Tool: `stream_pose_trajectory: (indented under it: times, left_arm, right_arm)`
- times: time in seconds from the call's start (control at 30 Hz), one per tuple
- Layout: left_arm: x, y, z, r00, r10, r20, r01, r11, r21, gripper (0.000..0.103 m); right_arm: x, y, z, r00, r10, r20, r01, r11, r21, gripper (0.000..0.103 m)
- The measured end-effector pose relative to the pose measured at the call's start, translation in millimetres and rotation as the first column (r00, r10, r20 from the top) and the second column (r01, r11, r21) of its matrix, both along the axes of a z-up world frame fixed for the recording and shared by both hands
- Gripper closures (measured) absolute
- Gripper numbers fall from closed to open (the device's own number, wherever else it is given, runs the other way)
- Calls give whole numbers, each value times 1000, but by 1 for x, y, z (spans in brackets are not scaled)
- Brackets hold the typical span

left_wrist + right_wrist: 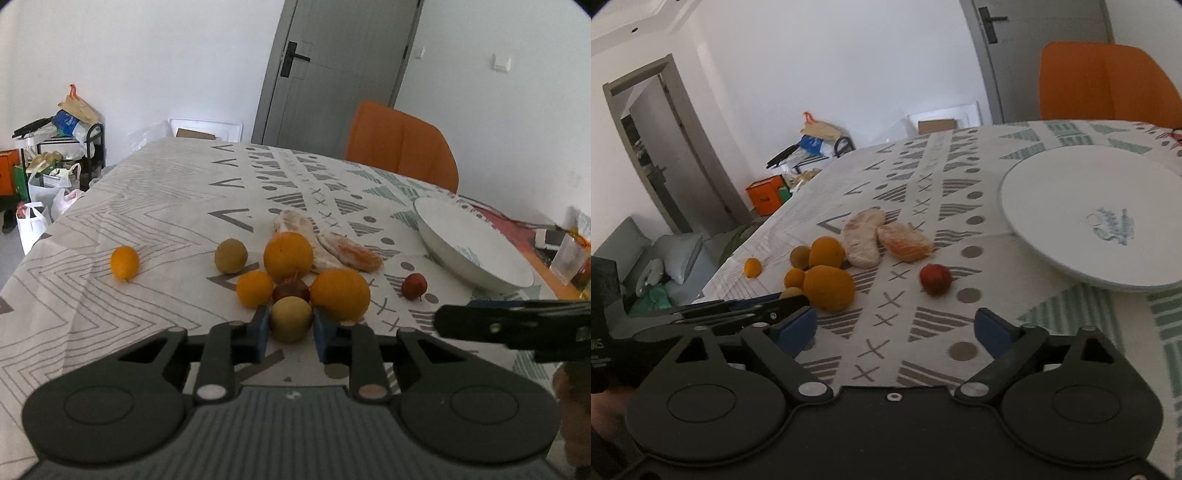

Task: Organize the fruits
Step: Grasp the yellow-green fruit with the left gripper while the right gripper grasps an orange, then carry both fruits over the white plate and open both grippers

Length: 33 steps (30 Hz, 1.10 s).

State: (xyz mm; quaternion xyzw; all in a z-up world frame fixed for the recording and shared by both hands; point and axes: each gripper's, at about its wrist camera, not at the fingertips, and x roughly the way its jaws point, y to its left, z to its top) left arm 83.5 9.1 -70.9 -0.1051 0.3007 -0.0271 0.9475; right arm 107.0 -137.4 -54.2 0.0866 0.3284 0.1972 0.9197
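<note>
My left gripper (291, 326) has its blue pads on both sides of a small yellow-green fruit (291, 319) on the tablecloth, closed against it. Behind it lie a dark red fruit (291, 289), three oranges (288, 256), another green fruit (231, 255), two peeled citrus pieces (349, 251) and a small orange fruit (125, 262) at left. A red fruit (935, 278) lies alone ahead of my right gripper (895, 326), which is open and empty. A white plate (1071, 206) sits to the right.
The table has a patterned grey and green cloth (147, 206). An orange chair (400, 146) stands at the far side. Bags and a rack (55, 162) stand on the floor at left. A glass jar (570, 258) is at the far right edge.
</note>
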Motion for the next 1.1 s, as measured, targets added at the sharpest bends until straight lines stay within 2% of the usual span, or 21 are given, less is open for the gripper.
stream_pose_trajectory:
  times: [0.43, 0.6, 0.77, 0.83, 1.1]
  left_arm:
    - [-15, 28, 4, 997, 73, 11, -73, 997, -4, 79]
    - [-20, 37, 6, 995, 101, 17, -101, 995, -8, 79]
    - [-23, 42, 5, 993, 115, 15, -115, 993, -15, 79]
    - [-24, 43, 6, 993, 116, 15, -116, 993, -17, 79]
    - [-17, 33, 13, 996, 88, 30, -88, 996, 0, 79]
  right_arm:
    - [17, 34, -3, 997, 76, -27, -75, 996, 44, 35]
    - [17, 51, -7, 992, 122, -31, -121, 992, 35, 39]
    - [22, 60, -10, 992, 122, -39, -121, 992, 31, 40]
    - [26, 62, -11, 990, 134, -41, -133, 991, 34, 63]
    - [16, 37, -5, 998, 70, -3, -69, 996, 63, 64]
